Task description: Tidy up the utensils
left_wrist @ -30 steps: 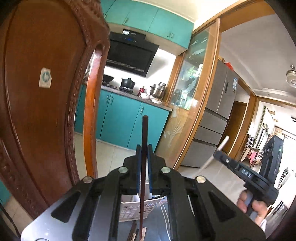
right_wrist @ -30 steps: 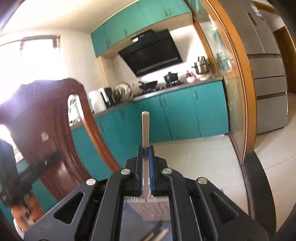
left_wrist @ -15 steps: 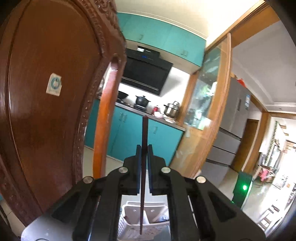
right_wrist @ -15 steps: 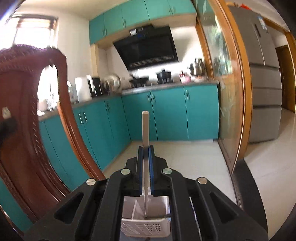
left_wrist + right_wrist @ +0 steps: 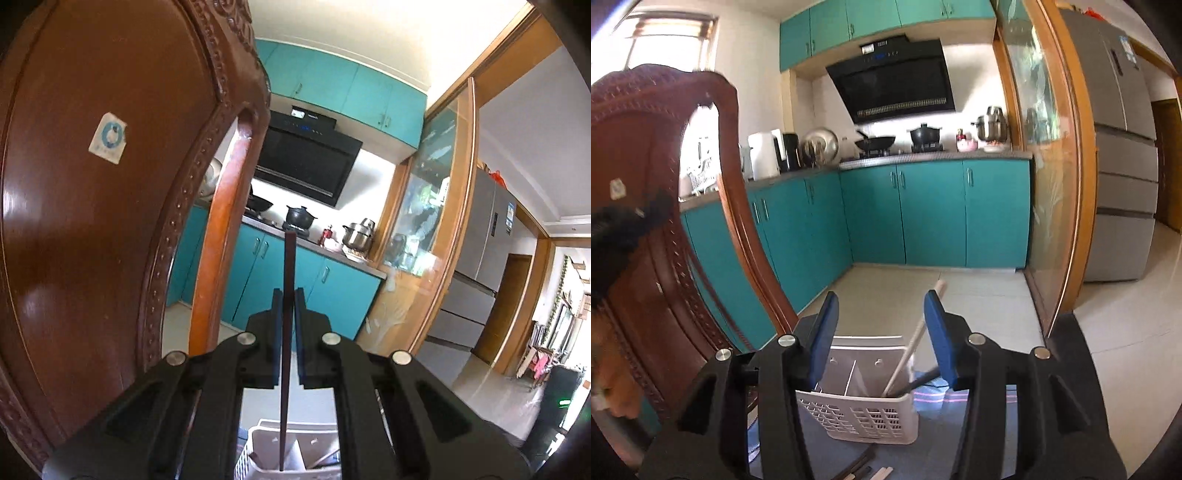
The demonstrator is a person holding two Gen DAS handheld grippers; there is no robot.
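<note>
Left gripper [image 5: 287, 314] is clamped on a dark chopstick [image 5: 286, 332], tip over the white basket [image 5: 258, 454] at 6 o'clock. Right gripper [image 5: 881, 325] just opened up; the white chopstick [image 5: 912, 347] leans loose in the basket's right compartment.

No lettering can be read. The blue-and-white sticker [image 5: 108, 137] on the wooden chair back [image 5: 74, 221], the range hood [image 5: 890, 85] display and the fridge [image 5: 1123, 110] label are all too blurred.
</note>
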